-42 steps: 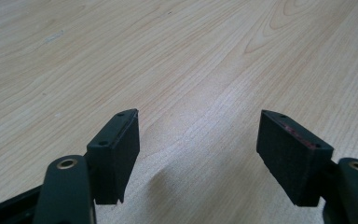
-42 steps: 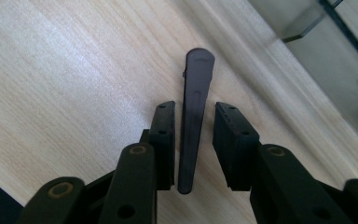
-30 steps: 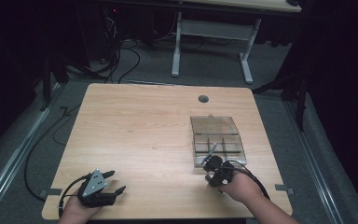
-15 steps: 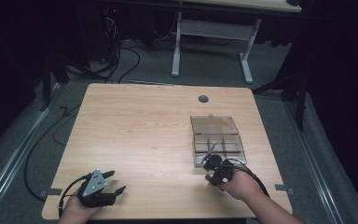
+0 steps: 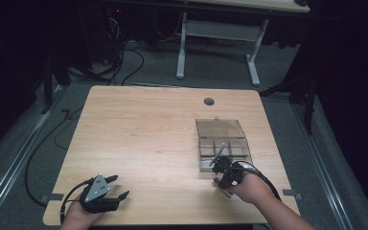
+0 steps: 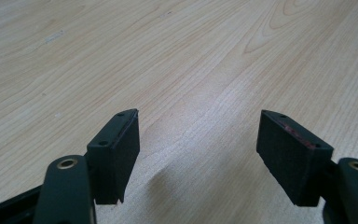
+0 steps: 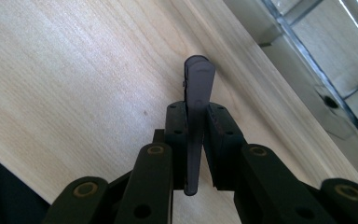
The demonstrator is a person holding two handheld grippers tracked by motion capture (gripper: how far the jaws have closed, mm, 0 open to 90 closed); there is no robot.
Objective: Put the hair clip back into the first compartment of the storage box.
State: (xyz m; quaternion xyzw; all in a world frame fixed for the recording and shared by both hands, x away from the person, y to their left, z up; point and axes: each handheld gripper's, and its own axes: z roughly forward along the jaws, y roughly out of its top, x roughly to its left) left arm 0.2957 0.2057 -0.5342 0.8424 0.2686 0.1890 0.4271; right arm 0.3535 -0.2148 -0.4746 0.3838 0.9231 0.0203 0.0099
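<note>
Wooden table [image 5: 143, 134], dim room — right gripper [image 7: 196, 122] is clenching a thin grey strip [image 7: 196, 116] beside the compartment box [image 5: 223, 143] at 4 o'clock; left gripper [image 6: 198, 140] is lying released. Strip risks twisting loose — narrow pinch.

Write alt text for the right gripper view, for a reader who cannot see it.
The right gripper has its two black jaws shut on a thin, dark grey flat tool that stands up between them. Behind it lies the light wooden table, with the corner of a clear plastic compartment box at upper right.
</note>
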